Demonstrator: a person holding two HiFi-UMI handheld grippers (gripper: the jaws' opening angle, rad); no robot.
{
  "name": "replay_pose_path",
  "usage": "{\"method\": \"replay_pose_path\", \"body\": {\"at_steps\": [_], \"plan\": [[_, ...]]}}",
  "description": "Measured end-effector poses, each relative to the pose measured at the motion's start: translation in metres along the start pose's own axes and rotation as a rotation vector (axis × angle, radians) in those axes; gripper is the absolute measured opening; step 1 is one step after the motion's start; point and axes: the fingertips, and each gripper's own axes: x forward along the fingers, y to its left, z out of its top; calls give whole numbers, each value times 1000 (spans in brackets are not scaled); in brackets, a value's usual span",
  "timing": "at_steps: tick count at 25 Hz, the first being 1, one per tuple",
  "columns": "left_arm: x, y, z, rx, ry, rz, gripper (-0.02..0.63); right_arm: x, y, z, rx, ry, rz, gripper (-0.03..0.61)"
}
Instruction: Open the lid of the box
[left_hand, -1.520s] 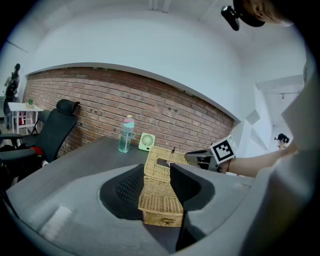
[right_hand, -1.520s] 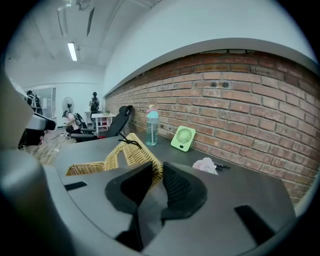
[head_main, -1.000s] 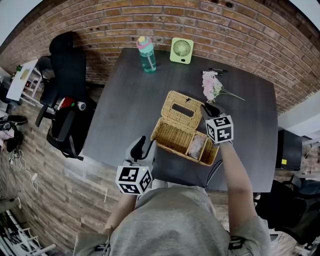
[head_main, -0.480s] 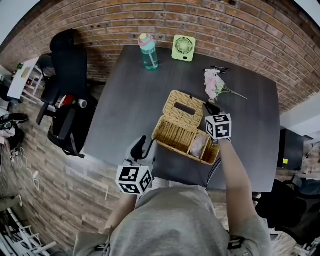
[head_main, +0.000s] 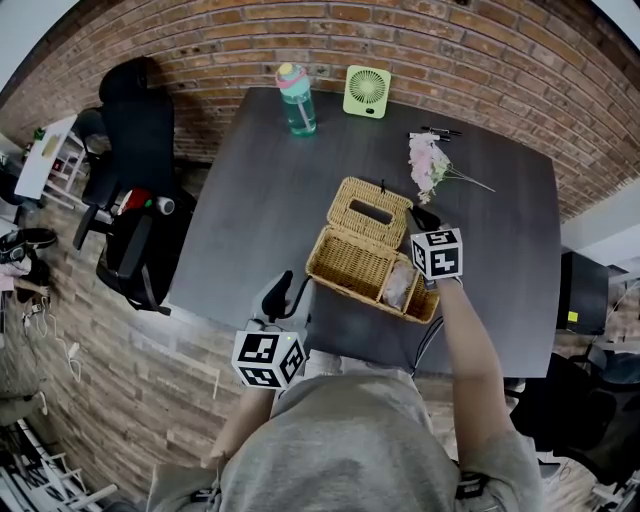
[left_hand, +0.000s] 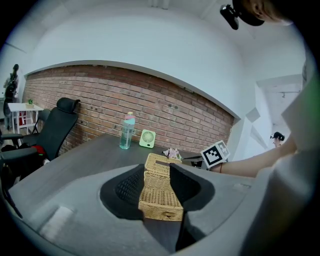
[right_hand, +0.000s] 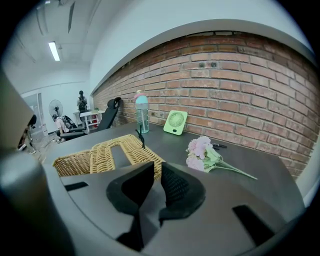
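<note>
Wicker box (head_main: 365, 270) stands near the middle of the dark surface (head_main: 250, 190), a little toward its near edge, with its long side running from near left to far right. Its lid (head_main: 370, 212) is already swung open and lies back on the far side of the box, the rectangular slot in it facing up and a small dark tab standing at its edge. A pale packet (head_main: 398, 285) lies inside the box at its right end.

The right gripper (head_main: 418, 213) sits at the right far corner of the box, just beside the right edge of the lid. Its jaws have just been closing and now stand nearly together, with only a narrow slit between them. The right gripper view shows nothing in that slit. The woven lid lies just beyond and to the left of the tips, and whether a tip touches it cannot be told.

The left gripper (head_main: 286, 285) hovers at the near left edge of the surface, apart from the box. Its jaws stand wide apart and hold nothing. The left gripper view looks between them at the near end of the box, which stands farther off.

Along the far edge of the surface stand a teal bottle (head_main: 297, 102) with a pink cap and a small green fan (head_main: 366, 92). A bunch of pink flowers (head_main: 430, 165) lies to the far right, with dark pens (head_main: 437, 132) just beyond it. A black chair (head_main: 135, 130) stands off the left side of the surface, against the brick wall (head_main: 430, 40).
</note>
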Motion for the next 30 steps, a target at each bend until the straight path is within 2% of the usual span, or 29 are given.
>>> {"method": "replay_pose_path", "body": {"at_steps": [11, 30], "plan": [[-16, 0, -4, 6, -7, -22, 164, -37, 24, 6, -13, -60, -19, 21], [-89, -2, -29, 43, -33, -77, 150, -153, 124, 7, 52, -246, -21, 3]]}}
